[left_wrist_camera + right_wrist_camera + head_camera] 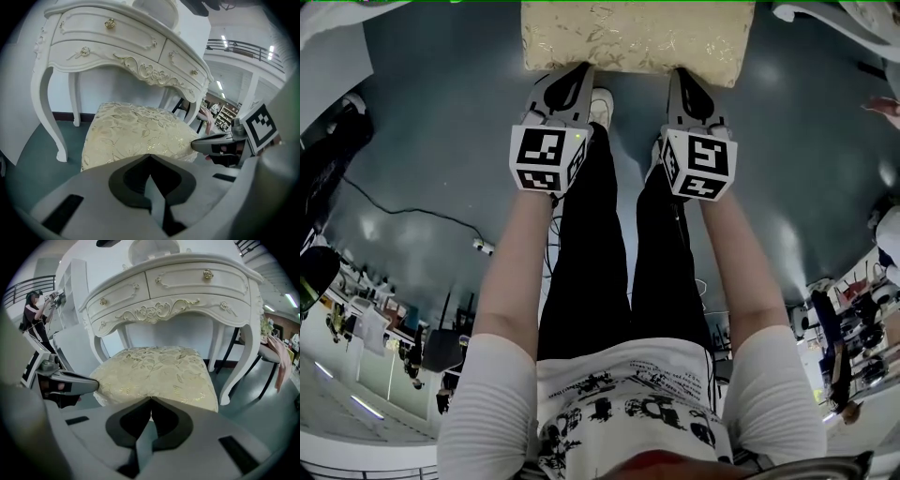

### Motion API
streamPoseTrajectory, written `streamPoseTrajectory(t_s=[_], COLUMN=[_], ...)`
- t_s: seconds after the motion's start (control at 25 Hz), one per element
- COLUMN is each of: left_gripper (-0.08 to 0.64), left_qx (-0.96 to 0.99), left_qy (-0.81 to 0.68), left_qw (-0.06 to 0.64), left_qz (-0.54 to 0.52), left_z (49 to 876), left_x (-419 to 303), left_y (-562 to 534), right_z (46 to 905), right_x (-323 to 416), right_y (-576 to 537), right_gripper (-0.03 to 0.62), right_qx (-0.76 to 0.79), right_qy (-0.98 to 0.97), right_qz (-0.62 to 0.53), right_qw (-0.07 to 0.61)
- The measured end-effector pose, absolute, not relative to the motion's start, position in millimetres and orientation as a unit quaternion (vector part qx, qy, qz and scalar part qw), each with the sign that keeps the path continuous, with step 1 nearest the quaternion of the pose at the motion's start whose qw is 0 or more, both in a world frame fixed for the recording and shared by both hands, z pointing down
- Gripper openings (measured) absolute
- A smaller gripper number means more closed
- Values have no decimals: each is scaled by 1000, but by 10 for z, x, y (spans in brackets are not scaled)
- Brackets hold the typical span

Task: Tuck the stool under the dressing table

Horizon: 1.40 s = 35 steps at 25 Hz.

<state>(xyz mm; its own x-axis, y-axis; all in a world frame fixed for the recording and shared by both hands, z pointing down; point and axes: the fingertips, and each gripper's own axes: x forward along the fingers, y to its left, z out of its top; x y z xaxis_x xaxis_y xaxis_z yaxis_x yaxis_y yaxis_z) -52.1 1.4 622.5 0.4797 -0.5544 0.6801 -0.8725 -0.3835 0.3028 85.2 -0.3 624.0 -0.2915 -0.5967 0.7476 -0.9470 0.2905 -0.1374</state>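
Observation:
The stool (637,36) has a cream cushion with a gold leaf pattern and lies at the top of the head view. It stands partly under the white carved dressing table (117,42) with gold knobs, between the table's curved legs. My left gripper (579,67) is shut, its tips at the cushion's near edge on the left. My right gripper (679,73) is also shut, its tips at the near edge on the right. In the left gripper view the cushion (136,133) fills the middle; in the right gripper view the stool (157,371) sits below the table (187,282). Nothing is held between either pair of jaws.
White table legs (47,108) (243,357) flank the stool. A black chair with a pink cloth (276,357) stands to the right. A person (35,315) stands far left. A cable (412,211) and a power strip (483,247) lie on the grey floor.

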Motion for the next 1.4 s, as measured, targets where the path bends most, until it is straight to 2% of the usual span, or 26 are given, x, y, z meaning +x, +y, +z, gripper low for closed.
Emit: streamPoseTrajectory(t_s=[0.6, 1.12, 1.4], left_gripper=[20, 20, 20], left_qx=[801, 811, 811], left_qy=[-470, -464, -462], left_qw=[310, 279, 277], left_qz=[203, 222, 227], left_z=[6194, 6226, 6231], left_x=[-561, -587, -528], left_y=[-986, -1690, -1762], right_z=[6216, 6239, 6248], right_x=[810, 752, 783], right_y=[-1046, -1722, -1830], right_gripper=[18, 18, 18], right_qx=[532, 530, 512], right_qy=[-746, -761, -768], right_qz=[252, 202, 164], right_qw=[311, 316, 348])
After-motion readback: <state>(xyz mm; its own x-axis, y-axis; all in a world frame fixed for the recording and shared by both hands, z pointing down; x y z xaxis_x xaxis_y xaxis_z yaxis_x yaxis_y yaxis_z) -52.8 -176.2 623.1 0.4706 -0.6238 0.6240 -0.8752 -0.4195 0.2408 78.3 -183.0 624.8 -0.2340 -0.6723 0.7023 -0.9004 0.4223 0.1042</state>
